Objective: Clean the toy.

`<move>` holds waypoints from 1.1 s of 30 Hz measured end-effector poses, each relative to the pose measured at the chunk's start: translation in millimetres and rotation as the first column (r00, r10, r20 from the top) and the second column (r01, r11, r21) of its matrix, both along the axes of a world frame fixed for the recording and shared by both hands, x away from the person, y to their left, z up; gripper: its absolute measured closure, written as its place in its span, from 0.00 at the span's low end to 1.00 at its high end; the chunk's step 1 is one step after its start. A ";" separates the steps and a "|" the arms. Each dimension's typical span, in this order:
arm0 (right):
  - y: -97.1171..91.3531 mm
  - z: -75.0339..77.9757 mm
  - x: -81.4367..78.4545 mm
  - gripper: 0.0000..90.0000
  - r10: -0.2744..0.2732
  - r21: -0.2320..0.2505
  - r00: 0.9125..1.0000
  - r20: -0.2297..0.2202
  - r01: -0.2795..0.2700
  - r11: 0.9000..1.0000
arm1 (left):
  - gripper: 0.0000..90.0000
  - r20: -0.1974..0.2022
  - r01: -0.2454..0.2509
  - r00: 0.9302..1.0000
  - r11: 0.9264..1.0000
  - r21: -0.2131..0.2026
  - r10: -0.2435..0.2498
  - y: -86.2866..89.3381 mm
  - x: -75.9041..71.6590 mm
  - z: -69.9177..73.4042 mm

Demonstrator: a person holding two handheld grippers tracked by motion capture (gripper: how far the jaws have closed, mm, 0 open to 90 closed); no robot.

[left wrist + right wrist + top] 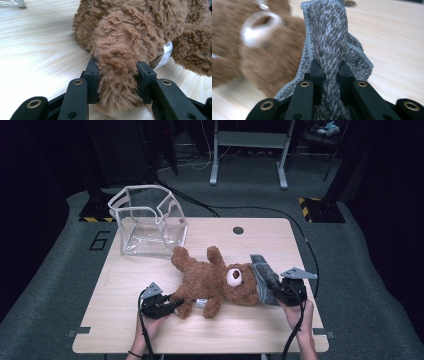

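A: What's going on here? Quick.

B: The teddy bear is lying on its back on the worktop, near the front edge. The left claw is clamping one plush leg, pads pressing into the fur. The right claw is pinching the grey knit hat, which is sitting at the bear's head.

A: Doing it well?

B: Likely the left one is anchoring the bear while the right is working the hat. The knit needs pulling along the head's axis, not sideways, keeping the pinch on the fold. The clear bag is standing well apart at the far left corner.
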State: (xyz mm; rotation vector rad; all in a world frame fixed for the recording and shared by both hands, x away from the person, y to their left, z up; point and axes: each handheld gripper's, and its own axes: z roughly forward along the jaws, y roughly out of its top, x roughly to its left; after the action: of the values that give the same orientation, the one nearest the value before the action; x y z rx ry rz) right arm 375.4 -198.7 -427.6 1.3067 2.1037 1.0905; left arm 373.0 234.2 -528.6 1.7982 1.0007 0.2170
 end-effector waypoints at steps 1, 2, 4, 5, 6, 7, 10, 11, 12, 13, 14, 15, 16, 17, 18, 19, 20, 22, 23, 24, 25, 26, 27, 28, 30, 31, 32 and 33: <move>5.2 4.0 0.9 0.87 0.013 -0.003 1.000 0.006 -0.013 1.000 | 0.68 0.001 0.000 1.000 1.000 -0.001 0.000 -0.1 0.1 0.0; 10.8 7.3 1.9 0.87 0.027 -0.005 1.000 0.013 -0.027 1.000 | 0.68 0.008 0.002 1.000 1.000 0.007 -0.002 0.3 0.3 0.2; 20.5 12.9 4.4 0.87 0.058 -0.003 0.998 0.021 -0.058 0.998 | 0.69 0.012 0.004 1.000 1.000 0.009 -0.004 0.0 0.5 0.3; 25.4 15.0 5.6 0.87 0.070 -0.002 0.997 0.025 -0.070 0.998 | 0.69 0.015 0.004 1.000 1.000 0.010 -0.004 0.0 0.7 0.4; 29.8 17.0 6.7 0.87 0.083 -0.003 0.996 0.031 -0.083 0.997 | 0.69 0.016 0.004 1.000 1.000 0.011 -0.004 -0.5 0.1 0.8; 35.5 19.2 8.2 0.87 0.103 -0.002 0.994 0.031 -0.103 0.995 | 0.69 0.019 0.006 1.000 1.000 0.016 -0.006 -0.5 0.1 1.0; 50.7 24.3 9.9 0.87 0.139 -0.005 0.990 0.034 -0.139 0.990 | 0.70 0.020 0.004 1.000 1.000 0.008 -0.004 -1.8 0.4 1.5; 55.8 25.8 10.7 0.87 0.161 -0.004 0.986 0.044 -0.160 0.987 | 0.71 0.018 0.013 1.000 1.000 0.013 -0.013 -1.6 1.1 2.3; 63.4 28.1 11.2 0.87 0.177 -0.006 0.983 0.046 -0.176 0.984 | 0.71 0.023 0.008 1.000 1.000 0.009 -0.008 -2.3 1.6 2.2; 68.1 29.2 11.5 0.87 0.188 -0.010 0.981 0.049 -0.187 0.982 | 0.72 0.027 0.007 1.000 1.000 0.010 -0.008 -2.2 2.0 2.9; 75.9 30.6 11.5 0.87 0.206 -0.006 0.977 0.056 -0.206 0.979 | 0.73 0.032 0.006 0.999 1.000 0.013 -0.006 -2.3 2.2 3.4; 80.3 31.5 11.6 0.87 0.222 -0.012 0.974 0.054 -0.221 0.975 | 0.73 0.032 0.004 0.999 1.000 0.010 -0.004 -2.9 2.3 4.2; 88.3 32.3 11.4 0.87 0.236 -0.018 0.970 0.052 -0.236 0.972 | 0.74 0.033 0.003 0.999 1.000 0.010 -0.003 -3.3 2.3 4.9; 92.7 32.6 11.6 0.87 0.248 -0.021 0.967 0.050 -0.247 0.969 | 0.74 0.034 0.004 0.999 1.000 0.015 -0.004 -3.9 2.5 6.1; 98.1 33.0 12.1 0.87 0.263 -0.028 0.964 0.040 -0.262 0.965 | 0.74 0.038 0.002 0.999 1.000 0.020 -0.003 -4.8 2.6 7.7; 104.9 32.9 12.6 0.87 0.280 -0.034 0.959 0.037 -0.279 0.960 | 0.75 0.038 0.005 0.999 1.000 0.022 -0.006 -5.2 2.6 8.8; 109.0 32.7 13.1 0.87 0.291 -0.036 0.956 0.035 -0.290 0.956 | 0.75 0.044 0.005 0.999 0.999 0.032 -0.007 -5.4 2.9 10.9; 121.1 31.4 14.5 0.87 0.327 -0.043 0.945 0.026 -0.325 0.945 | 0.76 0.047 0.006 0.999 0.999 0.035 -0.008 -6.0 3.0 13.8; 125.2 30.6 14.9 0.87 0.338 -0.044 0.941 0.021 -0.337 0.941 | 0.76 0.045 0.006 0.999 0.999 0.038 -0.008 -6.0 3.2 15.8; 130.7 29.5 15.7 0.87 0.353 -0.050 0.935 0.017 -0.352 0.935 | 0.77 0.054 0.007 0.999 0.999 0.046 -0.009 -5.8 4.0 17.7; 136.4 28.4 15.8 0.87 0.361 -0.049 0.933 0.009 -0.360 0.932 | 0.77 0.052 0.006 0.999 0.999 0.047 -0.009 -6.3 4.2 20.4; 142.8 26.9 16.9 0.87 0.383 -0.053 0.924 0.008 -0.382 0.923 | 0.77 0.057 0.002 0.998 0.999 0.050 -0.005 -6.7 4.5 21.8; 146.9 26.3 17.0 0.87 0.392 -0.058 0.920 0.002 -0.391 0.919 | 0.77 0.059 0.007 0.998 0.999 0.051 -0.010 -7.1 5.1 24.3; 153.5 25.2 17.3 0.87 0.408 -0.060 0.913 0.005 -0.407 0.911 | 0.78 0.061 0.006 0.998 0.999 0.054 -0.009 -7.8 5.2 26.2; 162.8 24.3 18.0 0.87 0.427 -0.065 0.904 -0.004 -0.427 0.902 | 0.78 0.063 0.003 0.998 0.998 0.057 -0.006 -9.1 5.8 28.9; 169.3 24.2 18.5 0.87 0.436 -0.070 0.900 -0.005 -0.436 0.897 | 0.78 0.066 0.003 0.998 0.998 0.058 -0.007 -9.5 6.3 29.5; 173.6 24.3 19.0 0.87 0.447 -0.068 0.895 -0.009 -0.446 0.892 | 0.78 0.073 0.003 0.997 0.998 0.062 -0.008 -9.7 7.1 29.8; 179.1 24.7 19.6 0.87 0.461 -0.077 0.888 -0.009 -0.460 0.885 | 0.78 0.068 0.004 0.998 0.998 0.061 -0.008 -10.1 7.3 30.4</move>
State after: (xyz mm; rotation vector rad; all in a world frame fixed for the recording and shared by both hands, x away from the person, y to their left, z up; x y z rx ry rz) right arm 395.0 -19.5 -402.9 0.7733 2.4946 1.1745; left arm 380.3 224.1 -498.2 1.8362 0.9490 0.3054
